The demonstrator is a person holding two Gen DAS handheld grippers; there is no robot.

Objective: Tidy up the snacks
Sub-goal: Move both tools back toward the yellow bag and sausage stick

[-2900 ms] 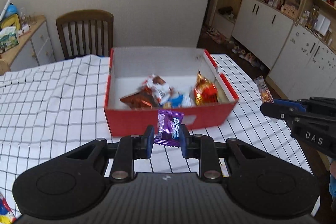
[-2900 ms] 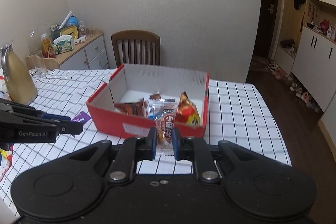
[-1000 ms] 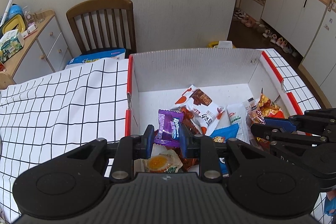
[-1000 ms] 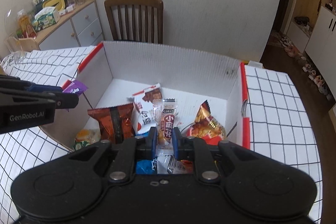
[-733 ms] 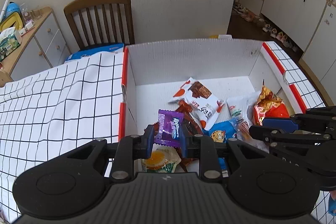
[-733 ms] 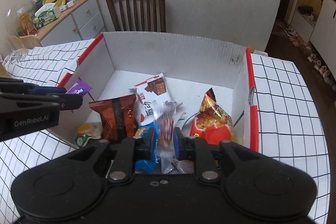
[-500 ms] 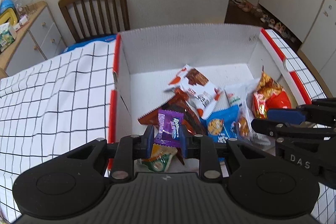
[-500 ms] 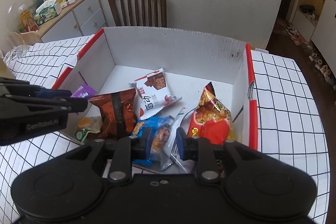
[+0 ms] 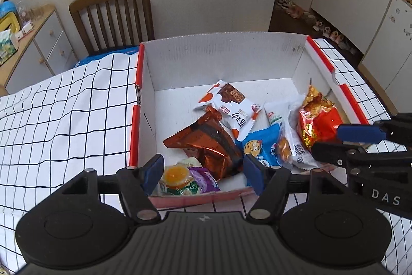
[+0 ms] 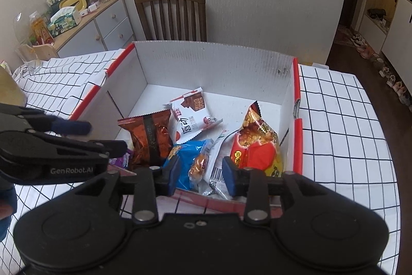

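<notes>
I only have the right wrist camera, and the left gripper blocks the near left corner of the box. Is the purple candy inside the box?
Observer: Yes. In the left wrist view the purple candy lies inside the red box, at its near left corner.
Operator: Is the left gripper gripping it?
Observer: No. The left gripper is open, with nothing between its pads.
Operator: Anything else in that corner?
Observer: A green packet with a yellow circle lies right beside the candy.

Seven snack packets are counted in one box; two grippers, one chair and one tablecloth are seen.
</notes>
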